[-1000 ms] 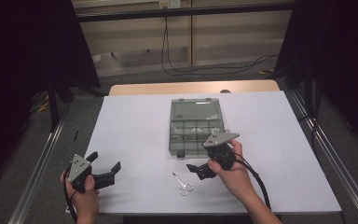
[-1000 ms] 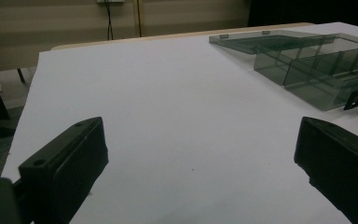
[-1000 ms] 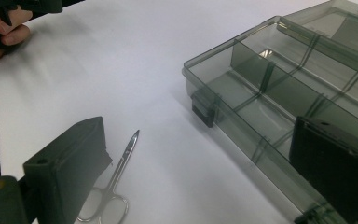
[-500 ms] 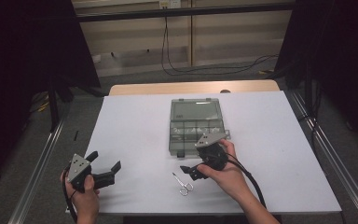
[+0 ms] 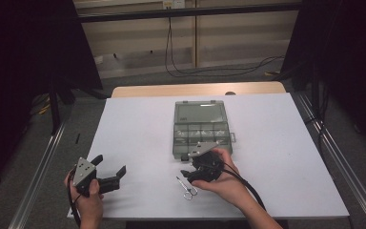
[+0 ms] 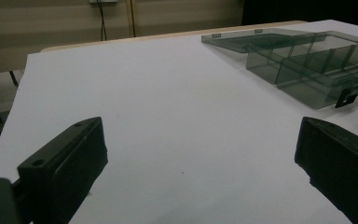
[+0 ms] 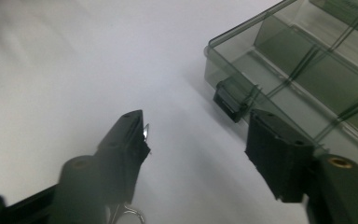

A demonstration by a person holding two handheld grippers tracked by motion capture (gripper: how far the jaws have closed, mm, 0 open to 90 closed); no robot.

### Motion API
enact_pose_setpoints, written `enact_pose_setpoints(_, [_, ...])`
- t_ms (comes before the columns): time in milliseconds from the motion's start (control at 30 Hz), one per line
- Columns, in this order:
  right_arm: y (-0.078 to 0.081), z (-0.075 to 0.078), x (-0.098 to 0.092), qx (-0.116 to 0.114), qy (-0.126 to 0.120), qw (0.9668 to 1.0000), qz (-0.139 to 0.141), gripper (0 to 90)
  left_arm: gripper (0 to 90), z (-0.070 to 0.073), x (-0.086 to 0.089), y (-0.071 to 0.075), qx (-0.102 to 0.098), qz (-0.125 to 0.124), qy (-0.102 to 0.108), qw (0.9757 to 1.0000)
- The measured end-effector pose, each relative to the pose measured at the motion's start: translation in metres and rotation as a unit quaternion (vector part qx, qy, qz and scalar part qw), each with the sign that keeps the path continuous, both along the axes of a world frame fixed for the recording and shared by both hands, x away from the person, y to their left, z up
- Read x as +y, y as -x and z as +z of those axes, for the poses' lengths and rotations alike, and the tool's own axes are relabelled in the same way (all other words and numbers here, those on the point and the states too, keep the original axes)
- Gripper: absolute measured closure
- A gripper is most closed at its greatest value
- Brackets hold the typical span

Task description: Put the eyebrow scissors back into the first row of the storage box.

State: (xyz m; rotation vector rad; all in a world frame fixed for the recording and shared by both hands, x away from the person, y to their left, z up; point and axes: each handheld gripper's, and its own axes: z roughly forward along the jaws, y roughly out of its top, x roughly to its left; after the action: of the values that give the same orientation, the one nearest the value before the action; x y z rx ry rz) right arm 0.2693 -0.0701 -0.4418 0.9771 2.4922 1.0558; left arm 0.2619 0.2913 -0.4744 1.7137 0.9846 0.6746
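Observation:
A small pair of metal scissors [image 5: 187, 187] lies on the white table near the front edge, its tip [image 7: 146, 131] peeking out from behind my right gripper's left jaw. My right gripper [image 5: 189, 168] [image 7: 196, 126] stands open just above the scissors, with nothing between its jaws. A smoky clear plastic compartment box [image 5: 201, 129] [image 7: 307, 70] sits mid-table with its lid open, right behind that gripper. My left gripper [image 5: 109, 165] [image 6: 200, 135] is open and empty near the front left of the table, with the box [image 6: 307, 60] farther off.
The white table top [image 5: 276, 143] sits on a wooden table whose far edge [image 5: 200, 89] shows beyond it. Metal rails [image 5: 329, 152] run along both sides. Cables lie on the floor [image 5: 190, 71] behind. Bare table surface lies between the two grippers.
My right gripper has moved left and toward the front edge, from beside the box's front corner down to the scissors. The left gripper has stayed put.

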Motion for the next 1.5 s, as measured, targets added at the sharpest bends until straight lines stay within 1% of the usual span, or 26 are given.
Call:
enact_pose_setpoints(67, [0.002, -0.001, 0.003, 0.003, 0.002, 0.9999, 0.012, 47.9, 2.2, 0.000, 0.000, 0.000, 0.000, -0.001, -0.004, 1.0000])
enact_pose_setpoints(100, [0.002, -0.002, 0.004, 0.011, -0.003, 0.9997, 0.023, 50.2, 2.2, 0.000, 0.000, 0.000, 0.000, 0.000, 0.001, 1.0000])
enact_pose_setpoints(133, [0.002, -0.004, 0.007, 0.016, -0.001, 0.9995, 0.027, 51.9, 2.1, 0.000, 0.000, 0.000, 0.000, -0.002, -0.004, 1.0000])
enact_pose_setpoints(167, [0.002, -0.004, 0.007, 0.016, -0.001, 0.9995, 0.027, 51.9, 2.2, 0.000, 0.000, 0.000, 0.000, -0.002, -0.004, 1.0000])
enact_pose_setpoints(200, [0.002, -0.006, 0.009, 0.012, 0.007, 0.9996, 0.024, 51.6, 2.2, 0.000, 0.000, 0.000, 0.002, -0.001, -0.003, 1.0000])
enact_pose_setpoints(233, [0.002, -0.006, 0.009, 0.012, 0.007, 0.9996, 0.024, 51.6, 2.2, 0.000, 0.000, 0.000, 0.002, -0.001, -0.003, 1.0000])
enact_pose_setpoints(267, [0.002, -0.008, 0.011, 0.013, 0.007, 0.9994, 0.032, 53.3, 2.2, 0.000, 0.000, 0.000, 0.002, -0.001, -0.001, 1.0000])
enact_pose_setpoints(367, [0.003, -0.010, 0.013, 0.018, 0.012, 0.9991, 0.035, 54.6, 2.2, 0.000, 0.000, 0.000, 0.003, 0.000, -0.001, 1.0000])
enact_pose_setpoints(400, [0.002, -0.013, 0.014, 0.029, 0.009, 0.9988, 0.038, 56.2, 2.1, -0.001, 0.000, 0.000, 0.001, -0.003, 0.001, 1.0000])
enact_pose_setpoints(433, [0.002, -0.013, 0.015, 0.035, 0.011, 0.9986, 0.039, 58.4, 2.2, -0.001, 0.000, 0.000, 0.002, -0.002, 0.002, 1.0000])
enact_pose_setpoints(500, [0.003, -0.014, 0.016, 0.053, 0.006, 0.9978, 0.039, 66.3, 2.2, -0.001, 0.001, 0.000, 0.003, 0.002, -0.001, 1.0000])
enact_pose_setpoints(533, [0.003, -0.014, 0.016, 0.053, 0.006, 0.9978, 0.039, 66.3, 2.2, -0.001, 0.001, 0.000, 0.002, 0.002, -0.001, 1.0000])
enact_pose_setpoints(633, [0.006, -0.014, 0.017, 0.079, -0.001, 0.9959, 0.044, 71.1, 2.2, -0.001, 0.000, 0.000, 0.003, 0.002, -0.001, 1.0000])
enact_pose_setpoints(667, [0.007, -0.015, 0.019, 0.085, 0.005, 0.9954, 0.045, 72.6, 2.3, -0.001, 0.000, 0.000, 0.003, -0.001, 0.000, 1.0000])
enact_pose_setpoints(767, [0.008, -0.015, 0.020, 0.088, 0.000, 0.9949, 0.049, 73.2, 2.3, -0.001, 0.000, 0.000, 0.001, 0.001, 0.004, 1.0000])
enact_pose_setpoints(833, [0.009, -0.016, 0.021, 0.091, 0.005, 0.9950, 0.039, 74.5, 2.4, -0.001, 0.000, 0.001, 0.002, 0.003, 0.002, 1.0000])
enact_pose_setpoints(867, [0.010, -0.016, 0.022, 0.097, 0.002, 0.9946, 0.037, 75.2, 2.4, -0.001, -0.001, 0.001, 0.000, 0.005, 0.007, 1.0000])
enact_pose_setpoints(967, [0.010, -0.018, 0.023, 0.096, 0.000, 0.9949, 0.029, 73.9, 2.5, -0.002, -0.001, 0.000, -0.001, 0.004, 0.008, 1.0000])
enact_pose_setpoints(1000, [0.010, -0.019, 0.025, 0.085, 0.004, 0.9961, 0.023, 72.5, 2.5, -0.001, -0.001, 0.000, 0.000, 0.001, 0.004, 1.0000])
enact_pose_setpoints(1033, [0.010, -0.019, 0.025, 0.085, 0.004, 0.9961, 0.023, 72.5, 2.5, -0.001, -0.001, 0.001, 0.002, 0.002, 0.001, 1.0000])
enact_pose_setpoints(1100, [0.011, -0.020, 0.027, 0.084, 0.012, 0.9962, 0.019, 76.7, 2.6, -0.001, -0.001, 0.001, 0.002, 0.002, 0.000, 1.0000])
enact_pose_setpoints(1133, [0.012, -0.021, 0.027, 0.087, 0.011, 0.9961, 0.015, 77.4, 2.6, -0.001, 0.000, 0.000, 0.000, 0.003, 0.000, 1.0000])
enact_pose_setpoints(1167, [0.012, -0.021, 0.027, 0.090, 0.010, 0.9958, 0.013, 77.8, 2.6, -0.001, 0.000, 0.000, 0.000, 0.003, 0.000, 1.0000])
enact_pose_setpoints(1367, [0.016, -0.024, 0.027, 0.090, 0.022, 0.9956, 0.009, 78.3, 2.6, -0.001, -0.001, 0.000, 0.001, 0.004, 0.000, 1.0000])
enact_pose_setpoints(1433, [0.018, -0.025, 0.027, 0.082, 0.028, 0.9962, 0.013, 79.0, 2.6, -0.001, -0.001, 0.000, 0.001, 0.005, -0.001, 1.0000])
enact_pose_setpoints(1500, [0.020, -0.025, 0.028, 0.083, 0.028, 0.9961, 0.006, 80.5, 2.6, -0.001, 0.000, 0.000, 0.002, 0.002, -0.004, 1.0000])
